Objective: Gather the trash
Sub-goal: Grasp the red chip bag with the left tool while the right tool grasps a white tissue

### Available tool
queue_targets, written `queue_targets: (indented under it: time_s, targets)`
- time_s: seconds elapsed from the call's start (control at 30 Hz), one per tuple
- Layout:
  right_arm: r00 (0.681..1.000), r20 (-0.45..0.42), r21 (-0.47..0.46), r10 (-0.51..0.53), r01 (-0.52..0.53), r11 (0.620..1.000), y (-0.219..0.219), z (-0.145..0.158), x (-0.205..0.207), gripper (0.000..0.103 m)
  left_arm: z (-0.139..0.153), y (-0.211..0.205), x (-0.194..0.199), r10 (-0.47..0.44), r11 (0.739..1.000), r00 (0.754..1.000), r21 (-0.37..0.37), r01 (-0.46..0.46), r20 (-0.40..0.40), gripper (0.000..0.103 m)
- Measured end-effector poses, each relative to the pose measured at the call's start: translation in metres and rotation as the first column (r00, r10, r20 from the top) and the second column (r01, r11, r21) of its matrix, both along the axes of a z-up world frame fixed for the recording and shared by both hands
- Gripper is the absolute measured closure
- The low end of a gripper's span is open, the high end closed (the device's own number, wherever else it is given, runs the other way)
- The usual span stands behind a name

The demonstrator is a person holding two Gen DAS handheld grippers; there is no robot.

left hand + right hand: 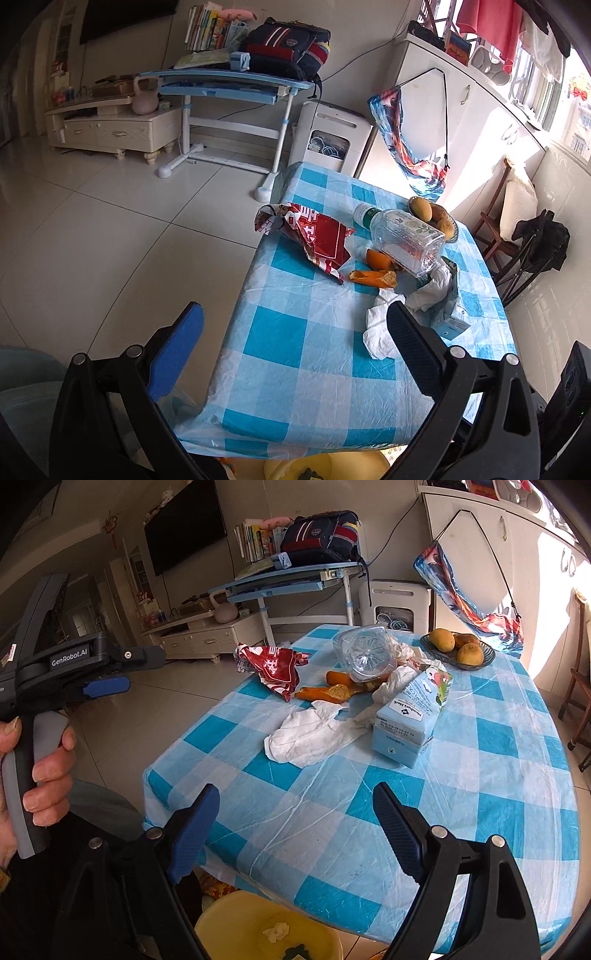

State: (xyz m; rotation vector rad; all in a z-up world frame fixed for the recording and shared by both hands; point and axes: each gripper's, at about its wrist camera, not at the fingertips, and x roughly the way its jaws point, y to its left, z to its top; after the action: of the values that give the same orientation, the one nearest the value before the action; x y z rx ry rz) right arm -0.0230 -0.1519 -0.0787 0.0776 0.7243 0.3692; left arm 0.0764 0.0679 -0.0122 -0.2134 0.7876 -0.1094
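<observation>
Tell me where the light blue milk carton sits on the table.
The light blue milk carton lies on its side right of centre on the blue checked tablecloth, against the crumpled white tissue, with the fruit bowl behind it.

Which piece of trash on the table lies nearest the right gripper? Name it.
The crumpled white tissue: it lies closer to the open right gripper than the milk carton, bottle, peels or wrapper.

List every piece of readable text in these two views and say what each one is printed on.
"GenRobot.AI": white letters on the black body of the left gripper.
"Member's Mark": on the side of the light blue carton; the smaller lines under it are too small to read.
Red snack wrapper: large white characters, crumpled and not legible.
Clear plastic bottle: label print too blurred to read.
</observation>
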Motion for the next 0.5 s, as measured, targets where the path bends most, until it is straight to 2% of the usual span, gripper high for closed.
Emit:
queue_targets:
  time_s: [0.27,0.33,0.5]
  targets:
    - [0.998,-0.055,0.015,0.021,-0.021,1.0,0.019,-0.013,0.046,0.022,-0.029,-0.009,0.093,0.049,0.994,0.994,-0.089,-0.058,-0.101,0.007]
    - [0.997,-0.065,0.012,0.03,-0.03,0.999,0.024,-0.015,0.057,0.022,-0.034,-0.011,0.111,0.078,0.993,0.99,-0.08,-0.088,-0.114,0.007]
    - [0.993,-0.109,-0.035,0.037,-0.041,0.999,0.038,-0.022,0.085,0.028,-0.041,-0.013,0.143,0.142,0.99,0.984,0.024,-0.14,-0.111,0.007]
